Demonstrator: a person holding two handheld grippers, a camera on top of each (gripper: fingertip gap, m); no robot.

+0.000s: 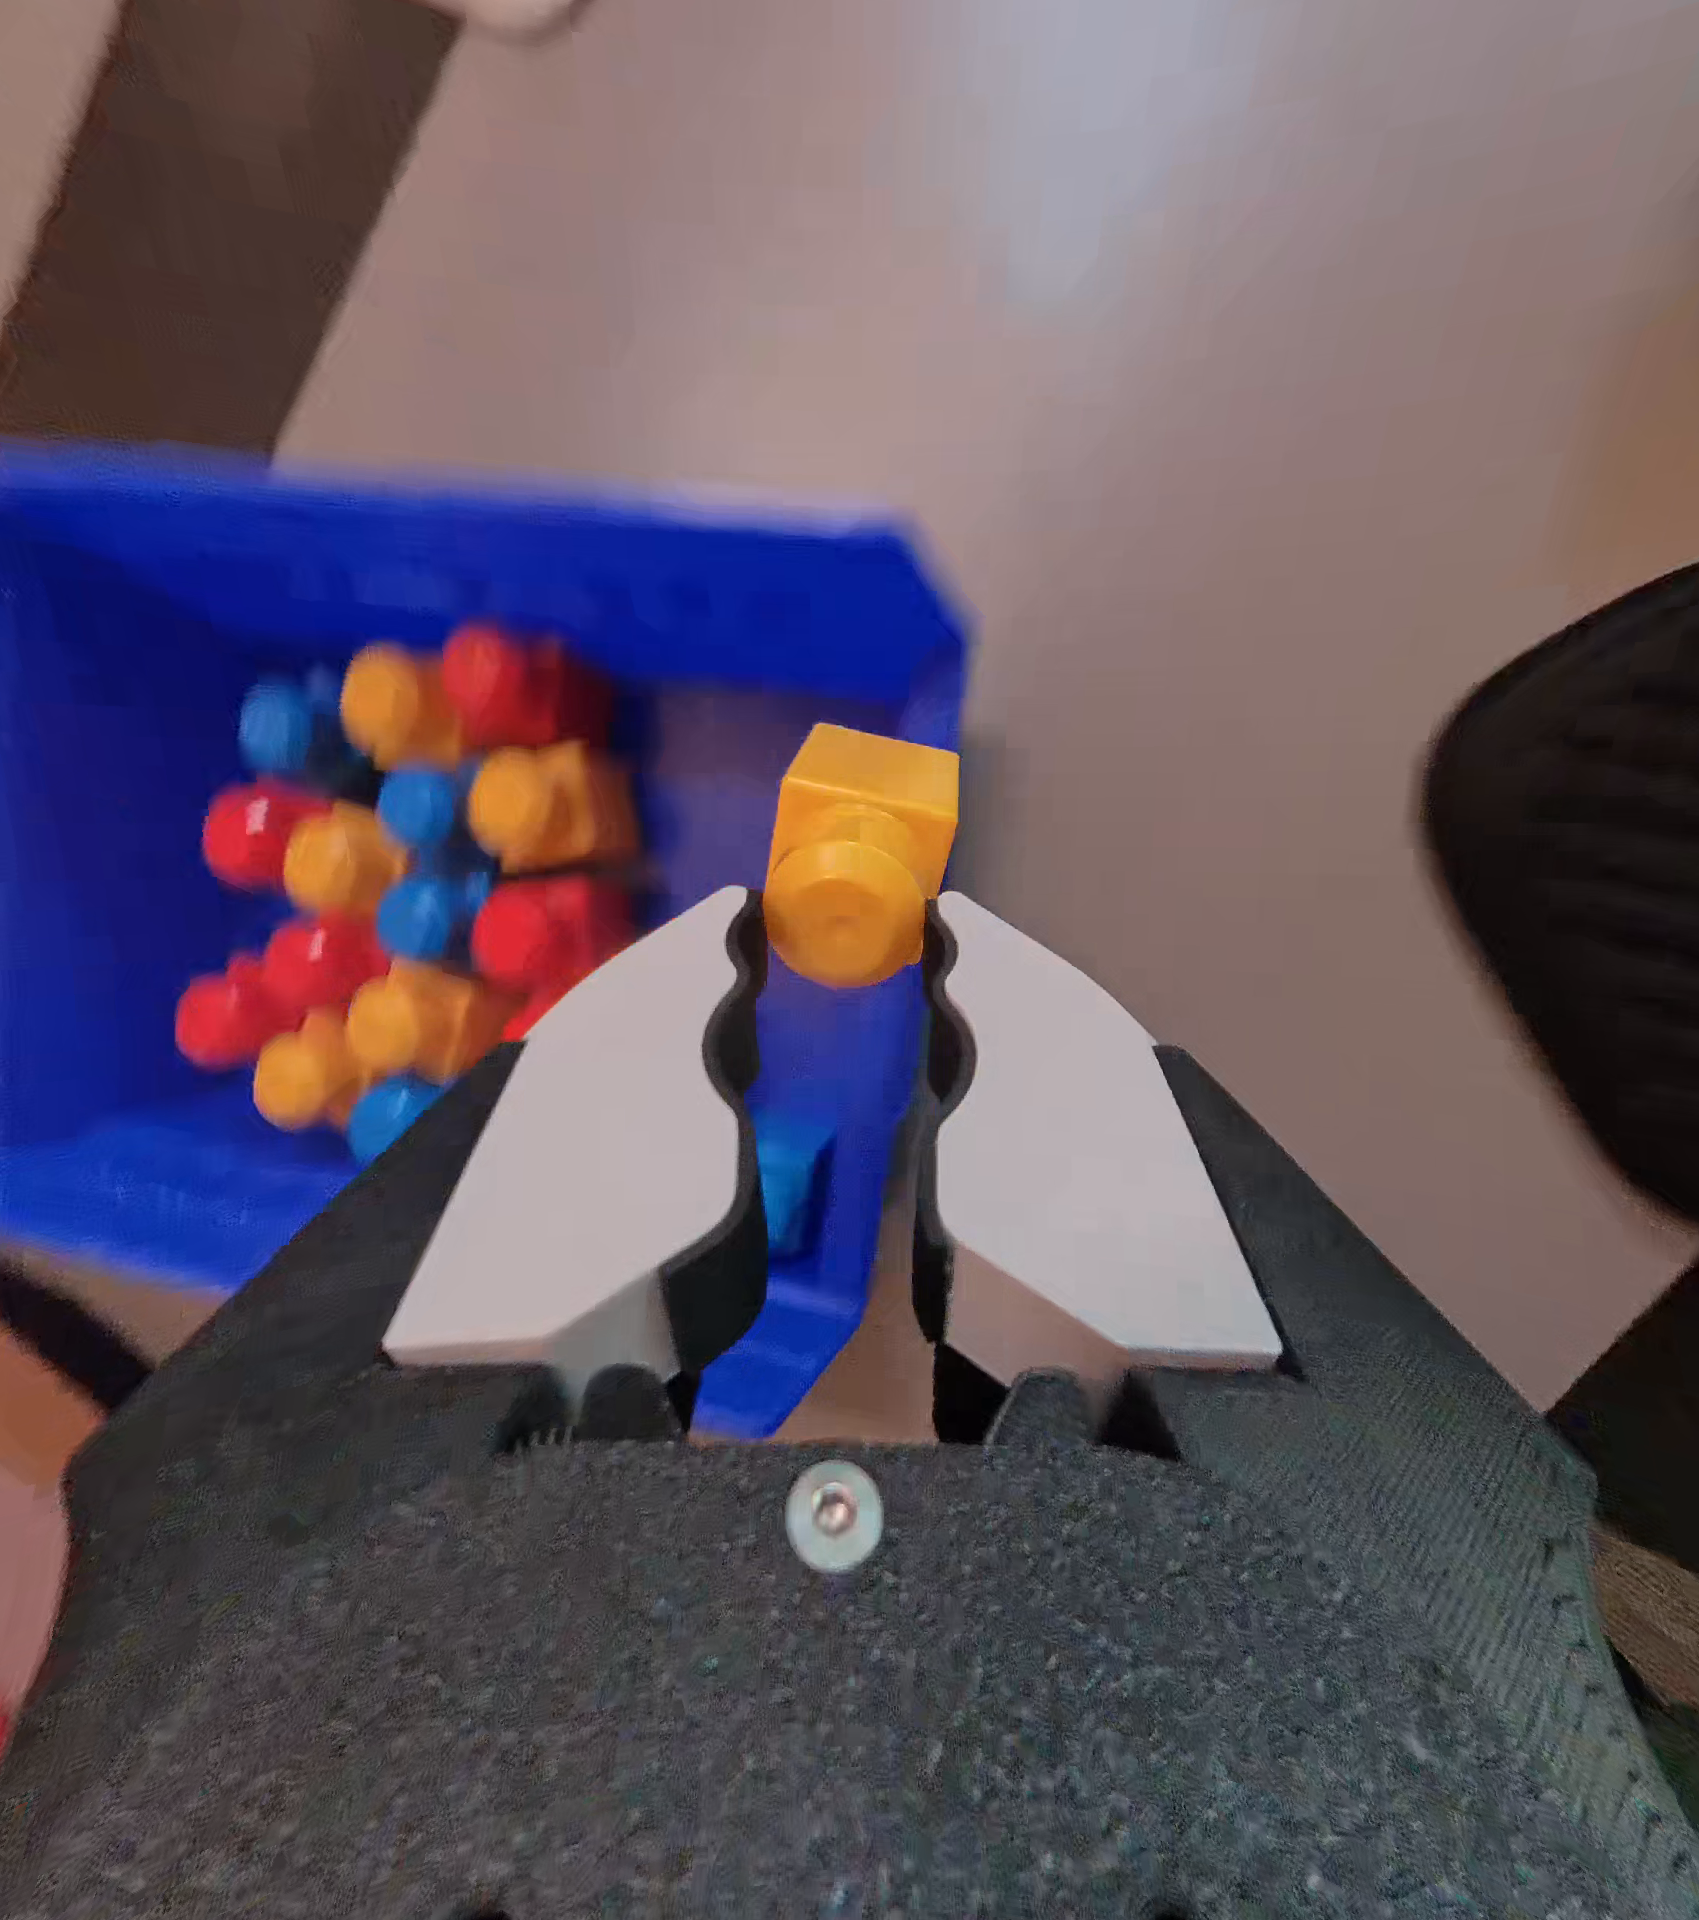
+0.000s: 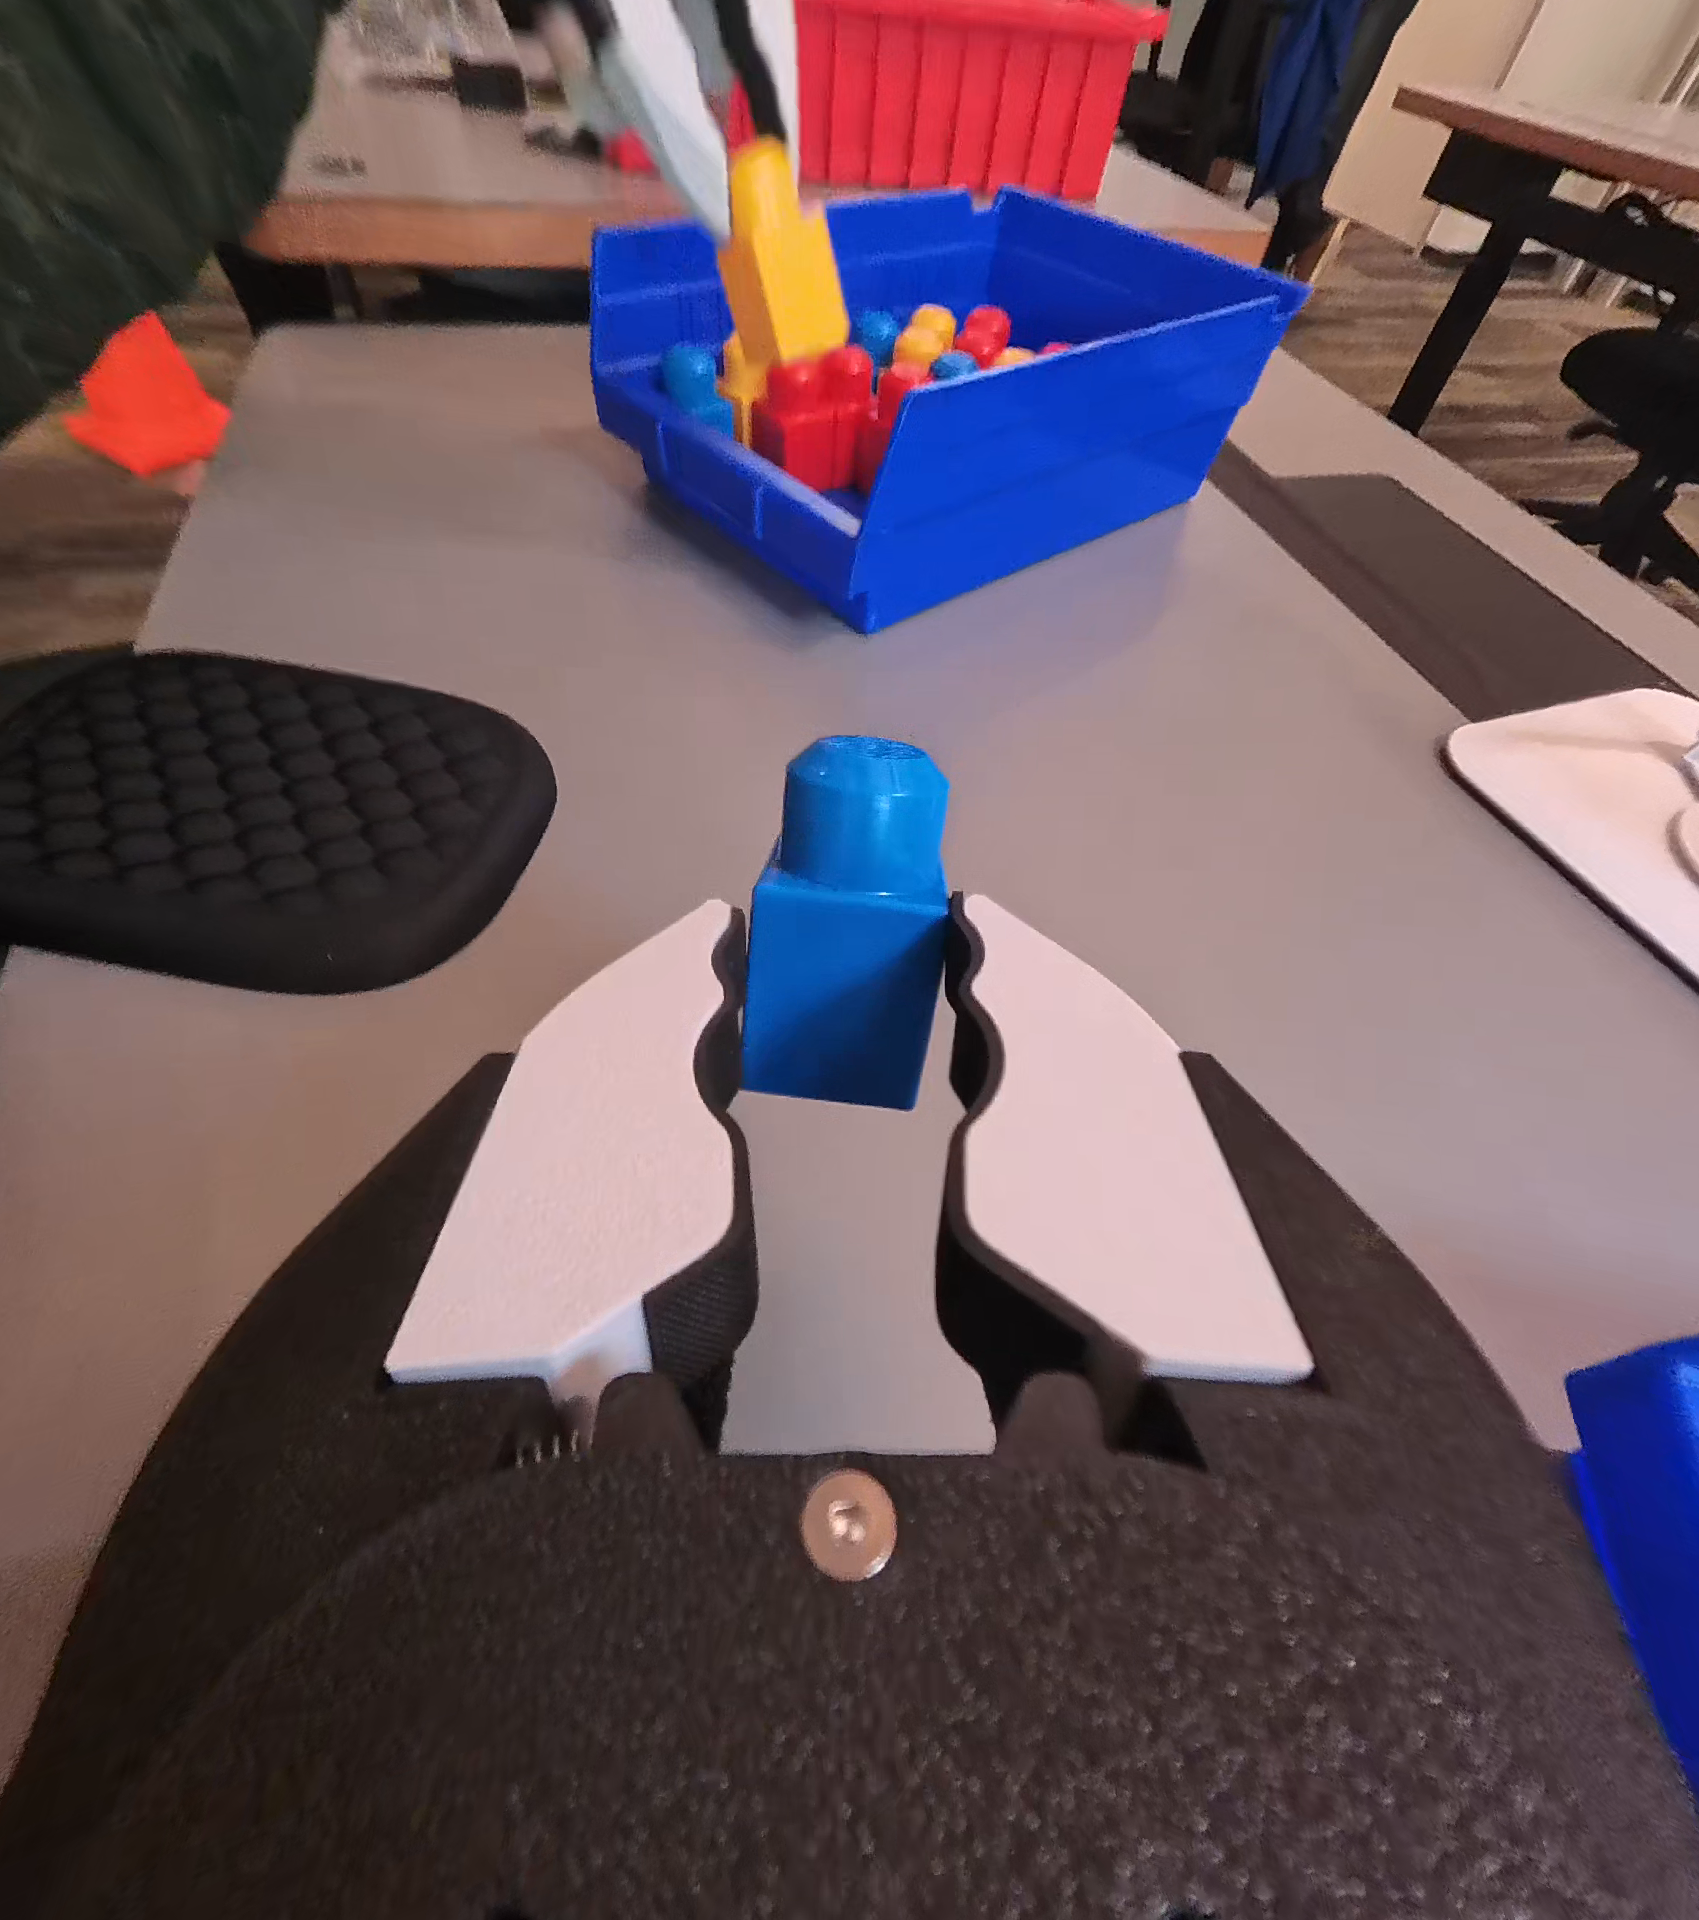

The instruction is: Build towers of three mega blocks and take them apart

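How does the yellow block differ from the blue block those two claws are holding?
The yellow block is gripped by its round stud in the left gripper, above the blue bin; the blue block is gripped by its square body in the right gripper, stud up, on the grey table. Both are single-stud blocks, each clamped between two fingers.

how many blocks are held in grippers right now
2: a yellow block gripped by its stud in the left gripper above the blue bin; a blue block in the right gripper.
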